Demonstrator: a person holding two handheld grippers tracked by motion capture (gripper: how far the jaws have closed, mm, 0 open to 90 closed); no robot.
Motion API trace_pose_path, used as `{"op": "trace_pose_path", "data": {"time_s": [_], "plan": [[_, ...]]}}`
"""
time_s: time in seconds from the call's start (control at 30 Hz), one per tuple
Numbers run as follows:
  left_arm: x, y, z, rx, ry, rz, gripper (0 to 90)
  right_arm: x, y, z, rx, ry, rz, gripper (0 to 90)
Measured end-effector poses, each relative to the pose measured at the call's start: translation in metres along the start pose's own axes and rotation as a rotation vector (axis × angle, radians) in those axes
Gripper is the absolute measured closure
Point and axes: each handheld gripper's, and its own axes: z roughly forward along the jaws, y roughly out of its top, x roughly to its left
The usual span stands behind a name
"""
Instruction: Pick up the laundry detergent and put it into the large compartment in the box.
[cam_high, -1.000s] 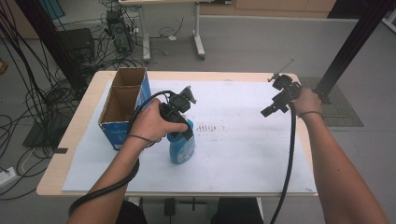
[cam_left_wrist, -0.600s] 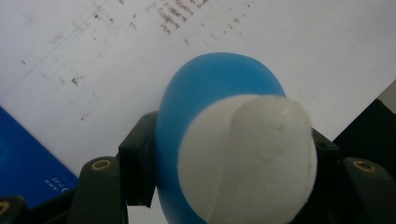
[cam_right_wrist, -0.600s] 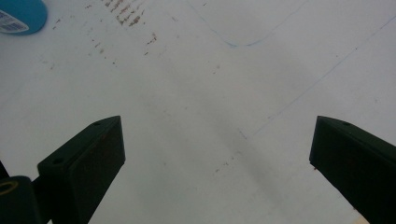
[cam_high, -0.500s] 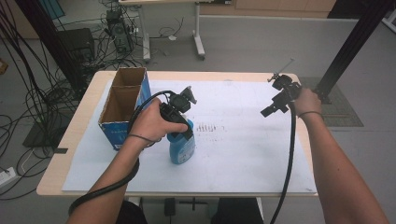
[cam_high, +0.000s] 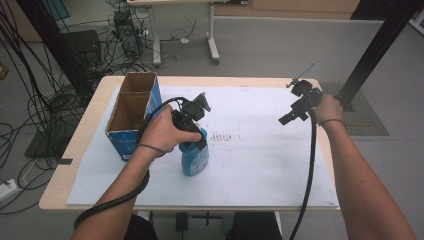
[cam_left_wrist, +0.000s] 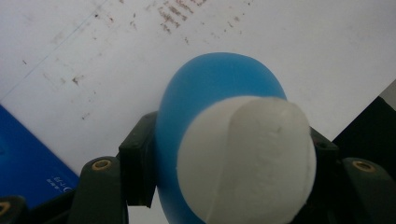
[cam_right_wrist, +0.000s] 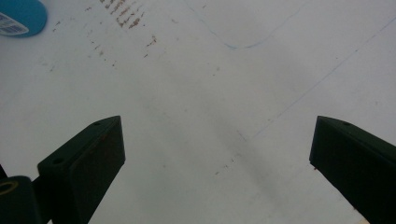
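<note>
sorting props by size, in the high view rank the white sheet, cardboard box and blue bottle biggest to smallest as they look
1. white sheet, covering most of the table top
2. cardboard box, open-topped, two compartments
3. blue bottle, partly hidden by the left gripper clamped on it, so its full size is uncertain

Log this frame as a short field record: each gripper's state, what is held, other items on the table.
left gripper: shut on blue bottle, jaws either side just below its white cap
right gripper: open, nothing between the jaws, above white sheet
bottle: upright on the sheet
cardboard box: open-topped, two compartments, beside the bottle at table's left
</note>
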Motion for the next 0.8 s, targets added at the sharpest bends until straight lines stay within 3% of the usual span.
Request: {"op": "trace_pose_path", "data": {"time_s": [0.27, 0.4, 0.6, 0.8], "plan": [[-0.003, 0.001, -0.001, 0.001, 0.013, -0.002, 37.8, -0.001, 0.0, 0.0, -0.005, -0.001, 0.003, 3.2], [-0.007, 0.003, -0.008, -0.008, 0.036, 0.015, 37.8, -0.002, -0.001, -0.001, -0.006, -0.005, 0.002, 3.1], [-0.012, 0.009, -0.031, -0.028, 0.01, 0.024, 37.9, -0.001, 0.0, 0.0, -0.004, -0.005, 0.003, 3.1], [-0.019, 0.018, -0.058, -0.046, 0.032, 0.044, 37.8, 0.002, 0.002, 0.0, -0.008, -0.002, -0.004, 3.2]]}}
